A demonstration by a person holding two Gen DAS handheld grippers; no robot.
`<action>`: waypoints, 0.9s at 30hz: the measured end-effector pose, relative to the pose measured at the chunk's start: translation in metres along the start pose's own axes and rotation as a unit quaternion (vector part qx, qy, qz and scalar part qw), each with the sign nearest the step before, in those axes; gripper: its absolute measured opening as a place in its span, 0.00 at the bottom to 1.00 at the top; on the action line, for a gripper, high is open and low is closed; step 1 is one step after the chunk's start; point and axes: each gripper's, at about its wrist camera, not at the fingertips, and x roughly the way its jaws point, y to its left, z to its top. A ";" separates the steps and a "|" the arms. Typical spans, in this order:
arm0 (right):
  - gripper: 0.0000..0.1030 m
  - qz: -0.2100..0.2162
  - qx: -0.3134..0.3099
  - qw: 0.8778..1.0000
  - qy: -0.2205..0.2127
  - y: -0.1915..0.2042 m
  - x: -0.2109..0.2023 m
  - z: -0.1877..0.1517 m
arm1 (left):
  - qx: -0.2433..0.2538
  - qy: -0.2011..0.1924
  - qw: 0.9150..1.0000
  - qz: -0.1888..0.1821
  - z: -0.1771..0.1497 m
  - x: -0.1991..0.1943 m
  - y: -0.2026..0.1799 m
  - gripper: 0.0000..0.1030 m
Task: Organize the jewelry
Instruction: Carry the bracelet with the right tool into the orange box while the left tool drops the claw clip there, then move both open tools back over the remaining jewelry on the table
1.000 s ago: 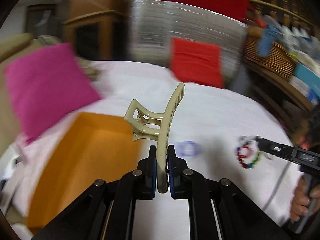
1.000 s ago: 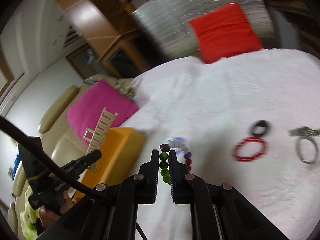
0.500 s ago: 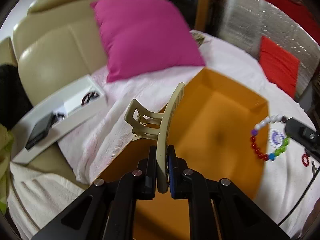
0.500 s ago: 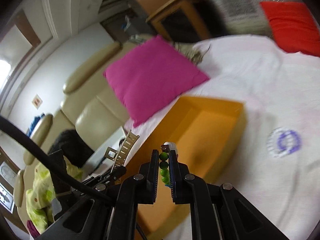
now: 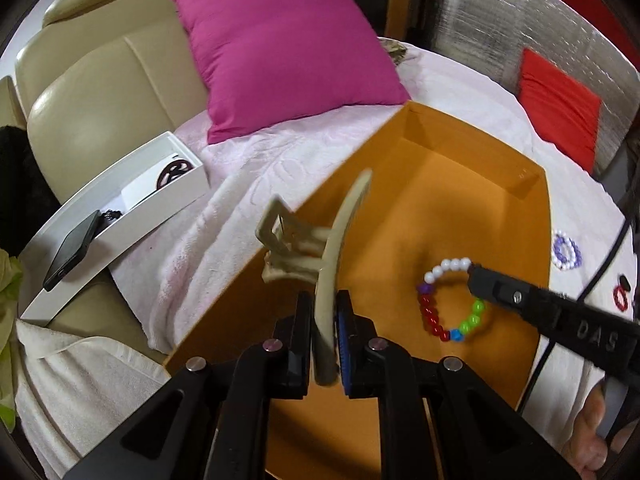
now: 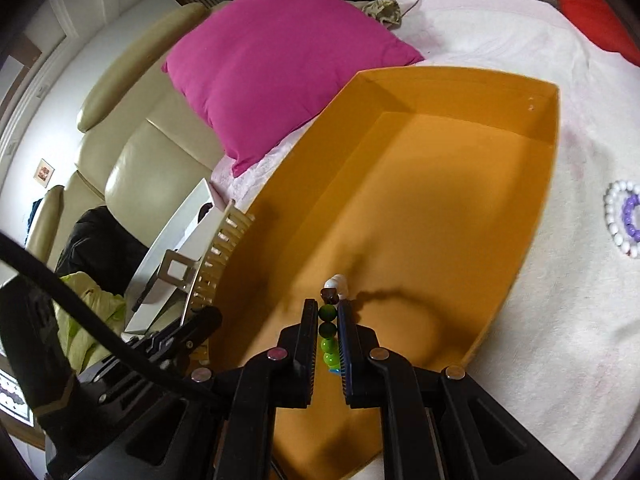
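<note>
Holding over the orange box [image 5: 472, 208]: left gripper [image 5: 325, 338] fingers pinching a beige claw hair clip [image 5: 320, 256]; right gripper [image 6: 325, 338] fingers pinching a multicoloured bead bracelet [image 5: 450, 300]. Lower each near the box floor before releasing, judged safest against bouncing out.

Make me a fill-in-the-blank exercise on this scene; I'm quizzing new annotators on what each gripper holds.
1. The left gripper grips a beige hair ____.
2. The right gripper grips a multicoloured beaded ____.
3. Both grippers hold their items over the open ____ box.
4. The pillow behind that box is ____.

Missing words: clip; bracelet; orange; pink
</note>
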 end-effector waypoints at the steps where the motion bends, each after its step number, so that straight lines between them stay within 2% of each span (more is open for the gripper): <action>1: 0.11 -0.002 0.002 1.000 -0.001 -0.002 -0.004 0.000 | 0.003 0.000 1.000 -0.001 -0.001 0.000 -0.002 0.12; 5: 0.15 -0.002 0.020 1.000 0.000 -0.012 -0.014 0.003 | 0.016 0.003 1.000 -0.003 -0.009 -0.002 -0.011 0.12; 7: 0.27 0.001 0.022 1.000 -0.008 -0.012 -0.023 0.004 | 0.014 0.018 0.999 -0.022 -0.014 0.001 -0.013 0.12; 9: 0.32 0.008 0.019 1.000 -0.023 -0.015 -0.039 0.003 | 0.004 0.027 0.999 -0.043 -0.016 0.003 -0.014 0.12; 13: 0.40 -0.004 0.006 0.998 -0.061 -0.027 -0.076 -0.001 | -0.001 0.000 0.998 -0.065 -0.012 -0.005 -0.023 0.14; 15: 0.41 -0.012 0.011 0.996 -0.087 -0.041 -0.100 -0.002 | 0.004 -0.021 0.997 -0.079 -0.008 -0.010 -0.033 0.25; 17: 0.43 -0.025 0.023 0.993 -0.113 -0.059 -0.125 -0.004 | 0.014 -0.041 0.995 -0.090 -0.006 -0.016 -0.048 0.58; 21: 0.48 -0.067 0.049 0.983 -0.164 -0.100 -0.179 -0.017 | 0.057 -0.092 0.989 -0.103 -0.006 -0.035 -0.083 0.62; 23: 0.48 -0.085 0.070 0.976 -0.190 -0.124 -0.208 -0.027 | 0.086 -0.113 0.983 -0.114 -0.006 -0.043 -0.106 0.74; 25: 0.51 -0.095 0.096 0.968 -0.213 -0.147 -0.233 -0.038 | 0.095 -0.119 0.979 -0.136 -0.007 -0.047 -0.122 0.78; 27: 0.51 -0.101 0.122 0.960 -0.232 -0.169 -0.254 -0.047 | 0.093 -0.099 0.975 -0.173 -0.006 -0.043 -0.138 0.81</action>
